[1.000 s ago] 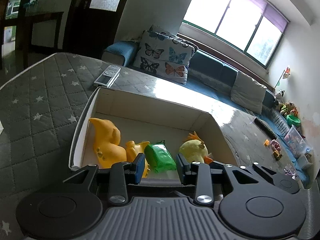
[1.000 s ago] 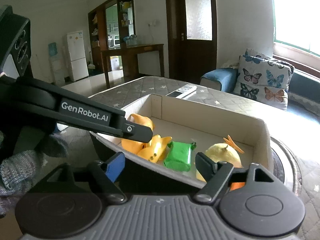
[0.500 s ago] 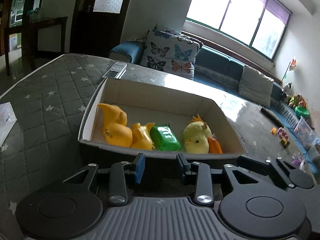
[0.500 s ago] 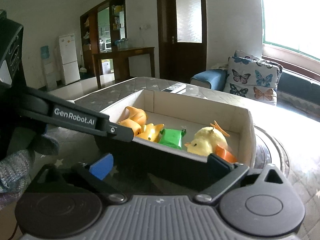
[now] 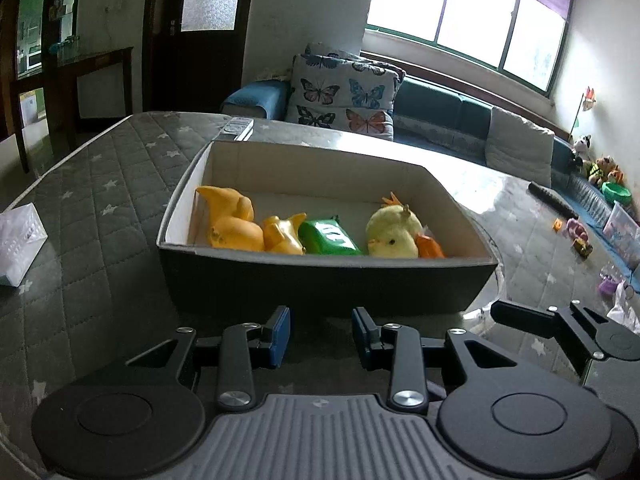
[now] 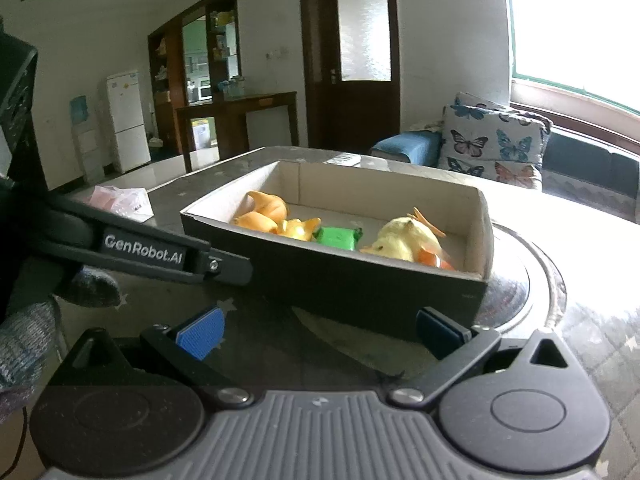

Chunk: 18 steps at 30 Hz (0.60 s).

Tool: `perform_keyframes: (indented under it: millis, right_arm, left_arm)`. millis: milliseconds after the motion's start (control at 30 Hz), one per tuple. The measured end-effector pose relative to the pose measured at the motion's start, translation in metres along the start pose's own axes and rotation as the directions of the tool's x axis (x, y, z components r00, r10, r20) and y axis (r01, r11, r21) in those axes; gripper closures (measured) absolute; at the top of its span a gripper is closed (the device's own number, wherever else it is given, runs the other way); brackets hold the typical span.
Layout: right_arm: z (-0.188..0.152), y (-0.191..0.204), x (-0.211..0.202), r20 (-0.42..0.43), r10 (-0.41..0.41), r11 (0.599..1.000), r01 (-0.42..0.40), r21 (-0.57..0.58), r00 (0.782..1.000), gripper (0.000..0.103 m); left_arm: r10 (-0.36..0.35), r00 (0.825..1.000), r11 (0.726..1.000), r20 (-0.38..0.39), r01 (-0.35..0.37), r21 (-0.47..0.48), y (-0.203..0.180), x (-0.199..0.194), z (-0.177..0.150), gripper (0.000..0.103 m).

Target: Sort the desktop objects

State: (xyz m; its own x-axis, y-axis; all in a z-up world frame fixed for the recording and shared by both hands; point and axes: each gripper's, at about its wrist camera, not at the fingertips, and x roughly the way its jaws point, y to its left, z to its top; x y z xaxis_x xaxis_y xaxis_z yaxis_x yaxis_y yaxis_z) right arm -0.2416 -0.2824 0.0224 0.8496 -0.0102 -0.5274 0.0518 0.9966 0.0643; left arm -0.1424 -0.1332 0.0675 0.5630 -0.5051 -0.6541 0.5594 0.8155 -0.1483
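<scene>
Over the last second both grippers had drawn back from the cardboard box point(image 5: 320, 280): a second earlier the left gripper point(image 5: 321, 334) had its fingertips right over the near wall, with the green packet point(image 5: 329, 236) showing between them, and now it hung short of the box with a strip of worktop point(image 5: 100, 216) visible in front of its pads. Its jaws stood a little apart and held nothing. The right gripper point(image 6: 320, 334) had pulled back likewise, its jaws spread wide and empty, the box wall beyond them. Inside the box lay the orange dinosaur toy point(image 5: 230, 220) at the left, a small yellow toy point(image 5: 284, 234) touching it, the green packet beside that, and the yellow chick plush point(image 5: 394, 232) with an orange piece point(image 5: 429, 247) against its right side, all along the near wall. The retreat suggested the packet had been released there and that this placement was done. A white remote point(image 5: 239, 127) rested beyond the far wall, and a white packet point(image 5: 18, 236) lay at the left of the worktop; either could be the next pick, though the pictures did not settle that
</scene>
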Motion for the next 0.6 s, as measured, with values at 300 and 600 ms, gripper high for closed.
perform_keyframes:
  millis: [300,600]
  right_arm:
    - [-0.011,-0.006,-0.003,-0.004,-0.04,0.999,0.04,0.034,0.999,0.0]
    - [-0.017,-0.008,-0.002,-0.005,-0.094,0.993,0.094,0.074,0.996,0.0]
  left_arm:
    - [0.043,0.999,0.998,0.013,-0.043,0.04,-0.008,-0.004,-0.009,0.067]
    - [0.073,0.997,0.993,0.03,-0.075,0.093,-0.018,-0.006,-0.017,0.067]
